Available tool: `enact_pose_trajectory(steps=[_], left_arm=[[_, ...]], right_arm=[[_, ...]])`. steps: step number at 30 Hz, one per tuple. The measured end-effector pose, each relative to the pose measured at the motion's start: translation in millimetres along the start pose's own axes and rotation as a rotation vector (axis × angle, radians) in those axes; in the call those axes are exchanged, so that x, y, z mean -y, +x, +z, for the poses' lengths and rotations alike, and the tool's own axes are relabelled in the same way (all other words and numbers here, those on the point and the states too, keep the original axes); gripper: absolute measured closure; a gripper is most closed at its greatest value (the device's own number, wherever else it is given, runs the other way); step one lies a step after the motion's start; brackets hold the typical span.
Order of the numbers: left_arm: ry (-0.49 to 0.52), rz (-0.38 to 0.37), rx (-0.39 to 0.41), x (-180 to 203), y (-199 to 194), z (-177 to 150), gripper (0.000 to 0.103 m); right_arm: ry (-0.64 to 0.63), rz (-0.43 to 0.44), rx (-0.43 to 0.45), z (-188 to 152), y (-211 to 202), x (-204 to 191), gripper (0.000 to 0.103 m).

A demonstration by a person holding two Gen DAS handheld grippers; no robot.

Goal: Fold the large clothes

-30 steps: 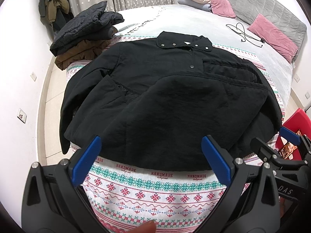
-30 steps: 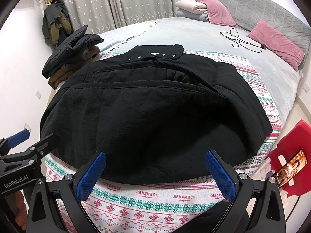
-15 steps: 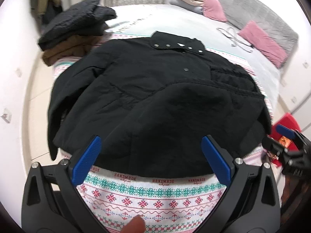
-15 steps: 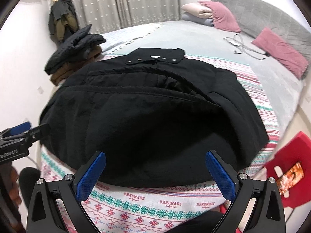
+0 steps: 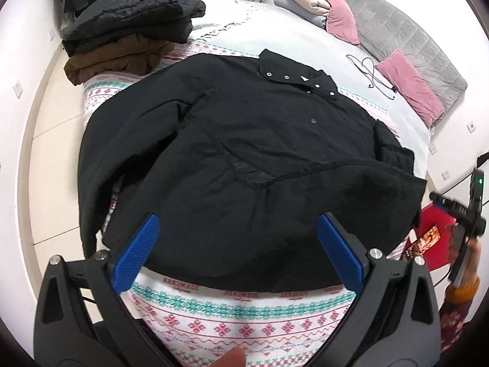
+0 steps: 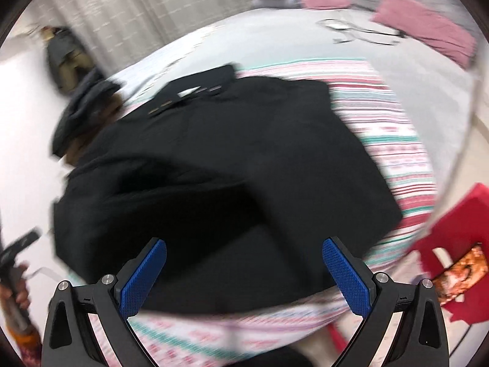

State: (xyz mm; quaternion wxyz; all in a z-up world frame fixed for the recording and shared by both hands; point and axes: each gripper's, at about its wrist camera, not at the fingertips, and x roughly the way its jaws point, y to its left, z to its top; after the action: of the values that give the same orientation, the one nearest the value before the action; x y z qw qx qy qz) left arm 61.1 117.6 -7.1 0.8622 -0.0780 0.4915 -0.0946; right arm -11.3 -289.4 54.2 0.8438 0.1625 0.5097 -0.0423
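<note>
A large black jacket (image 5: 244,159) lies spread on a patterned blanket (image 5: 238,315) on the bed, collar at the far side, right half folded over the front. It also shows, blurred, in the right wrist view (image 6: 214,177). My left gripper (image 5: 238,250) is open and empty, above the jacket's near hem. My right gripper (image 6: 244,275) is open and empty, over the hem at the jacket's right side; it also shows at the right edge of the left wrist view (image 5: 458,211).
A stack of folded dark and brown coats (image 5: 128,30) sits at the bed's far left. Pink pillows (image 5: 409,88) and a cable (image 5: 373,73) lie on the grey cover at the far right. A red stool (image 6: 455,244) with a phone stands at the right.
Both grippers have swung apart: the left view now looks from further left, the right view is blurred by fast motion to the right. Jaws stay open. The jacket has not moved.
</note>
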Motion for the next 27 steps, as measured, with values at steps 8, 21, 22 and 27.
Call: enact_pose_trajectory(steps=[8,21,22,27], left_arm=[[0.018,0.03,-0.01,3,17,2,0.001],[0.047,0.068,0.002,-21,18,6,0.001],[0.053,0.068,-0.001,-24,19,7,0.001],[0.094,0.069,-0.013,-33,21,7,0.001]], right_arm=[[-0.135,-0.112,-0.179,15,70,-3,0.037],[-0.246,-0.742,0.014,88,-3,45,0.091],[-0.224,-0.776,0.011,95,-8,56,0.091],[-0.054,-0.71,-0.034,110,-29,113,0.086]])
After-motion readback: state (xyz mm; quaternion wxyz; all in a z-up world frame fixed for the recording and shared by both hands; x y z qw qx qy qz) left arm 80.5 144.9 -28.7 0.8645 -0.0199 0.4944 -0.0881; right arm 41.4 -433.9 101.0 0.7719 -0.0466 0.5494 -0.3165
